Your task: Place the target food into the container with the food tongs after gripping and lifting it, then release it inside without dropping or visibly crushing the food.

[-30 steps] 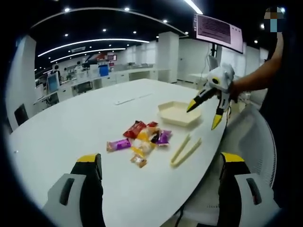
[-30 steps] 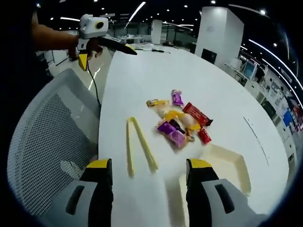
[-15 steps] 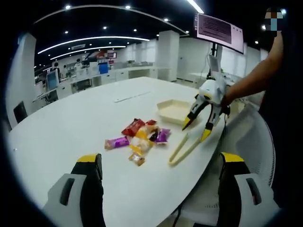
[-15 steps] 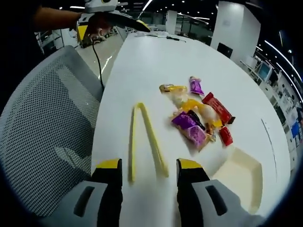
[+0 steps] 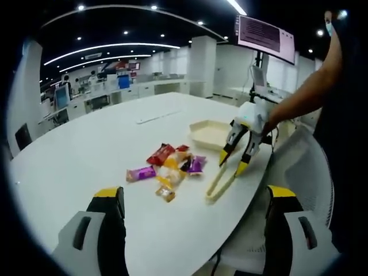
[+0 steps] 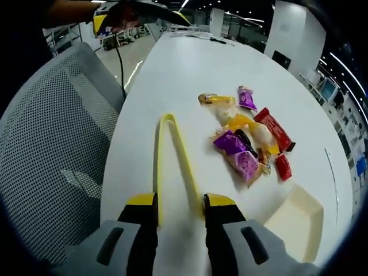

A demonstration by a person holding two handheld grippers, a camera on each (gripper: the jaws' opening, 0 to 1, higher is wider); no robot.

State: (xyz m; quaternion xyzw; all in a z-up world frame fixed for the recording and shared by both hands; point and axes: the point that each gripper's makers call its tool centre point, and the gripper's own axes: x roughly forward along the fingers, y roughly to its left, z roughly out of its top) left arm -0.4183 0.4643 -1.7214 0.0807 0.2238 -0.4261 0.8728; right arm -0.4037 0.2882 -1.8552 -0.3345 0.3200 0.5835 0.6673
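Right gripper (image 6: pixel 177 201) at frame bottom, jaws spread, straddling open ends of yellow tongs (image 6: pixel 172 164) (contact unclear). Left gripper (image 5: pixel 195 195) spread over white table (image 5: pixel 86 155). Wrapped snacks (image 6: pixel 247 144) right of centre; cream container (image 6: pixel 299 221) lower right.

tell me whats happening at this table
A person holds a gripper in each hand. The right gripper has its jaws open astride the arms of the yellow food tongs, not yet closed on them. The left gripper hangs open, off the table. Wrapped snacks lie piled beside the cream container.
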